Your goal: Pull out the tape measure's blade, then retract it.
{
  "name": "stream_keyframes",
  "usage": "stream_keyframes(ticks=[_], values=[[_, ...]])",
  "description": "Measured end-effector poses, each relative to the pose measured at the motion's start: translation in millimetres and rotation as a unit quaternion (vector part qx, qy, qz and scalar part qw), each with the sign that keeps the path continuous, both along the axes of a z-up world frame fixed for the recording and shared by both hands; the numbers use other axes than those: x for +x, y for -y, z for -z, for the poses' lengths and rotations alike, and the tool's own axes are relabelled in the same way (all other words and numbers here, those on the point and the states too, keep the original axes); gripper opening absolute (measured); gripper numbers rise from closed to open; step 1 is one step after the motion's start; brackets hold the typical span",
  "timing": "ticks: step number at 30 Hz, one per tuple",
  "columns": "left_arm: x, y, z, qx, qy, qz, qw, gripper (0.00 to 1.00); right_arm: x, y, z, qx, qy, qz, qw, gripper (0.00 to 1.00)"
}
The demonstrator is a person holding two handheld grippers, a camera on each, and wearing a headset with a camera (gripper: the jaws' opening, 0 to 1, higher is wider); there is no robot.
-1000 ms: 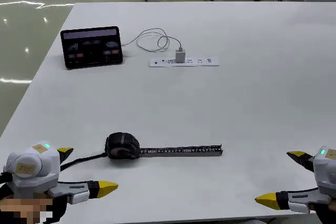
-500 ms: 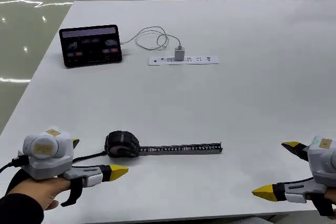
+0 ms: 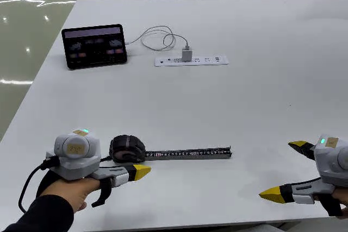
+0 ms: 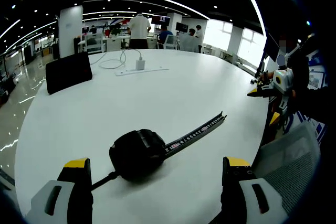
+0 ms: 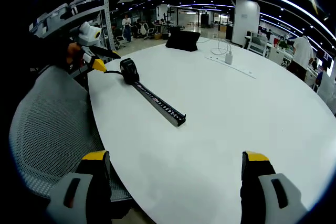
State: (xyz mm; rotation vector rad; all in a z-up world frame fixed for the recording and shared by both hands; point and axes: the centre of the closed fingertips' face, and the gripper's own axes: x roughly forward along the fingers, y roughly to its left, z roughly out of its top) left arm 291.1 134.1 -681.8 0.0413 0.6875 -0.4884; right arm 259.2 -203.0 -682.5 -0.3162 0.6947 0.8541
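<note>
down at the near edge of the table point(image 3: 217, 101), left gripper point(image 4: 157, 163) spread wide, gripping nothing, with the black case of the tape measure point(image 3: 127, 149) just ahead and between the two jaws. looks lined up to pinch that case and pin it for the retract. contact between yellow tip and case hard to call from the head view; a clear gap in the left gripper view. thin black strap point(image 4: 102, 181) trailing off the case toward the near jaw, its end cut off.

off to the right, right gripper point(image 3: 284, 169) also released and empty, well apart from the blade point(image 3: 187, 154), pointed back along it at the hooked end. probably parked there to leave the blade a free run home.

blade flat on the table, part way out of the case, so seemingly pulled already and not yet retracted. no finding the lock or release button on that dark case.

further back, tablet point(image 3: 94, 46) propped up, screen too small to read, then power strip point(image 3: 190, 60) with white charger point(image 3: 186, 56) and looped cable point(image 3: 157, 39). beyond the far edge, chair legs and people, cropped at the top.
</note>
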Motion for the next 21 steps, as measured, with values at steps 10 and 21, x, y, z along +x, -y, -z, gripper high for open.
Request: stream_keyframes(ticks=[10, 21], values=[[9.8, -5.8, 3.3, 0.005, 0.015, -0.042, 0.999, 1.0, 3.7, -4.6, -3.4, -0.005, 0.002, -0.009, 0.9999, 1.0], [15.9, -6.9, 16.0, -0.009, 0.02, -0.076, 0.9968, 1.0, 6.8, -8.0, -4.4, -0.014, 0.002, -0.02, 0.9997, 1.0]])
